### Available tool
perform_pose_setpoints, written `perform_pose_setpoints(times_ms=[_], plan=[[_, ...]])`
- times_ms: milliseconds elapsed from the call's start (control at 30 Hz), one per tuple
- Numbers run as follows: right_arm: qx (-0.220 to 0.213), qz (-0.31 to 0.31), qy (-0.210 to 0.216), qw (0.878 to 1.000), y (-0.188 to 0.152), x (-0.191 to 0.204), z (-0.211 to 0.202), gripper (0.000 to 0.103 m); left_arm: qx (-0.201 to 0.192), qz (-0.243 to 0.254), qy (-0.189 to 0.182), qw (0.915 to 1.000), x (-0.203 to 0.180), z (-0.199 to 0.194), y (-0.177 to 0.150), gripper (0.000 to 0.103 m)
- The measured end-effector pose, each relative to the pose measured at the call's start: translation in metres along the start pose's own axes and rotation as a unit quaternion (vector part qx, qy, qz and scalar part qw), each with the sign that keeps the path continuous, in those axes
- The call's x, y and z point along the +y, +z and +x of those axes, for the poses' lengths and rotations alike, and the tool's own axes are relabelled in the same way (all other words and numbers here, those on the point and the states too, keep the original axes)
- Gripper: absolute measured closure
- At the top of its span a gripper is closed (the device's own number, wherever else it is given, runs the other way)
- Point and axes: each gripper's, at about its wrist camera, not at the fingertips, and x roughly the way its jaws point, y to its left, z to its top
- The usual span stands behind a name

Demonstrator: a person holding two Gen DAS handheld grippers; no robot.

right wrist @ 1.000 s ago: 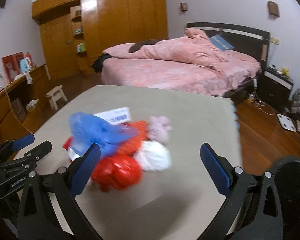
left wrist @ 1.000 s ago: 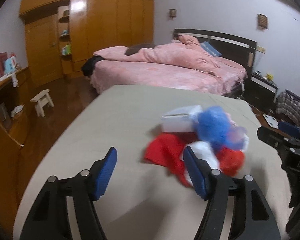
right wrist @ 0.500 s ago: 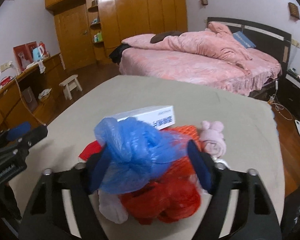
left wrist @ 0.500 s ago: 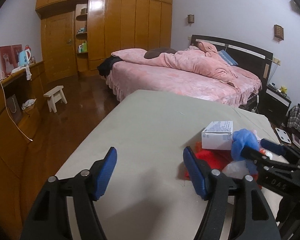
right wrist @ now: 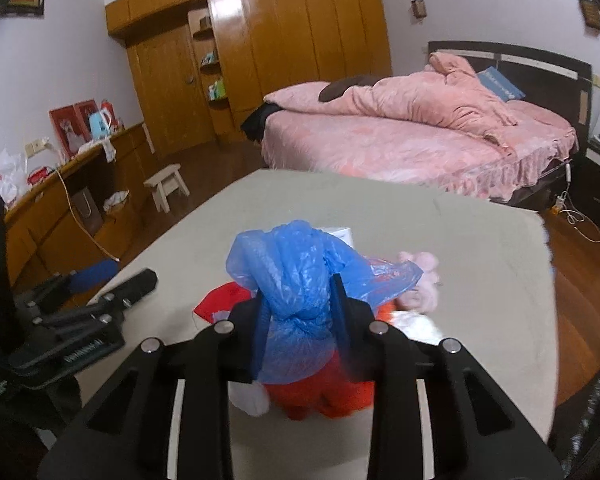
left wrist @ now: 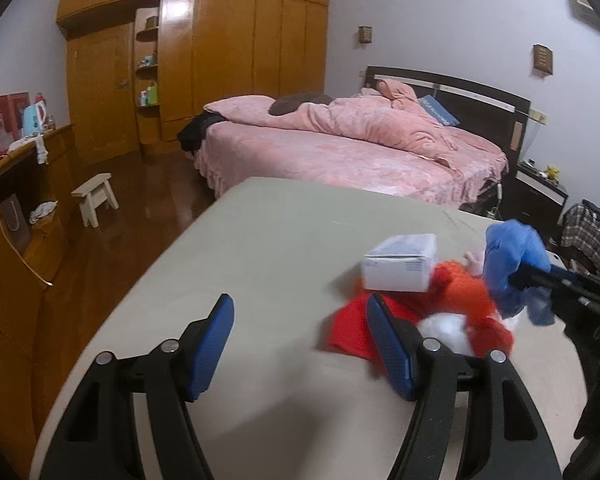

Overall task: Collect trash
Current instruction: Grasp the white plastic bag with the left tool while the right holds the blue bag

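The right gripper [right wrist: 300, 320] pinches the blue plastic bag [right wrist: 300, 268] between its fingers, above the trash pile at the desk's [left wrist: 260, 240] three o'clock edge. The left gripper [left wrist: 300, 344] waits, fingers spread. Next, likely carrying it binward.

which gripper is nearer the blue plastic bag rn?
Right. The right gripper is shut on the blue plastic bag. The left gripper hangs open beside the pile, apart from the bag.
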Motion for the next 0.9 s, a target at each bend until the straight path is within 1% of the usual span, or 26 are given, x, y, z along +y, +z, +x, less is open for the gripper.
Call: perform_pose_setpoints(times_ms=[100,267,400,467,500,533,567,600,667,733,767,800,900], plan=[[0.001,0.002,-0.015,1.0,-0.007,-0.011,-0.012,0.075,0.005,0.007,-0.018,0.9998,-0.018,0.0,-0.003,0.035],[0.016,0.012,-0.034,0.999,-0.026,-0.029,-0.018,0.075,0.019,0.023,-0.045,0.9985,-0.047,0.003,-0.011,0.036],[0.027,0.019,-0.044,0.998,-0.04,-0.038,-0.021,0.075,0.028,0.032,-0.063,0.9971,-0.067,0.007,-0.016,0.04],[0.03,0.023,-0.046,0.998,-0.044,-0.041,-0.022,0.075,0.032,0.035,-0.068,0.9966,-0.074,0.011,-0.018,0.045],[0.031,0.025,-0.048,0.998,-0.045,-0.042,-0.022,0.075,0.037,0.038,-0.069,0.9962,-0.077,0.014,-0.02,0.05],[0.033,0.026,-0.049,0.998,-0.047,-0.043,-0.023,0.075,0.043,0.04,-0.071,0.9958,-0.08,0.017,-0.022,0.059],[0.034,0.028,-0.05,0.998,-0.049,-0.044,-0.024,0.075,0.051,0.041,-0.075,0.9951,-0.084,0.02,-0.023,0.065],[0.035,0.028,-0.051,0.998,-0.051,-0.045,-0.025,0.075,0.057,0.042,-0.084,0.994,-0.085,0.023,-0.025,0.075],[0.037,0.03,-0.052,0.998,-0.052,-0.046,-0.026,0.075,0.058,0.049,-0.087,0.9933,-0.09,0.025,-0.026,0.079],[0.038,0.03,-0.051,0.998,-0.053,-0.048,-0.028,0.075,0.051,0.058,-0.086,0.9933,-0.095,0.021,-0.027,0.087],[0.037,0.03,-0.05,0.998,-0.053,-0.048,-0.03,0.075,0.047,0.058,-0.087,0.9935,-0.095,0.019,-0.027,0.089],[0.036,0.029,-0.05,0.998,-0.053,-0.048,-0.031,0.075,0.043,0.055,-0.089,0.9935,-0.096,0.015,-0.026,0.091],[0.027,0.026,-0.046,0.998,-0.051,-0.047,-0.04,0.075,0.024,0.052,-0.092,0.9942,-0.095,-0.003,-0.02,0.091]])
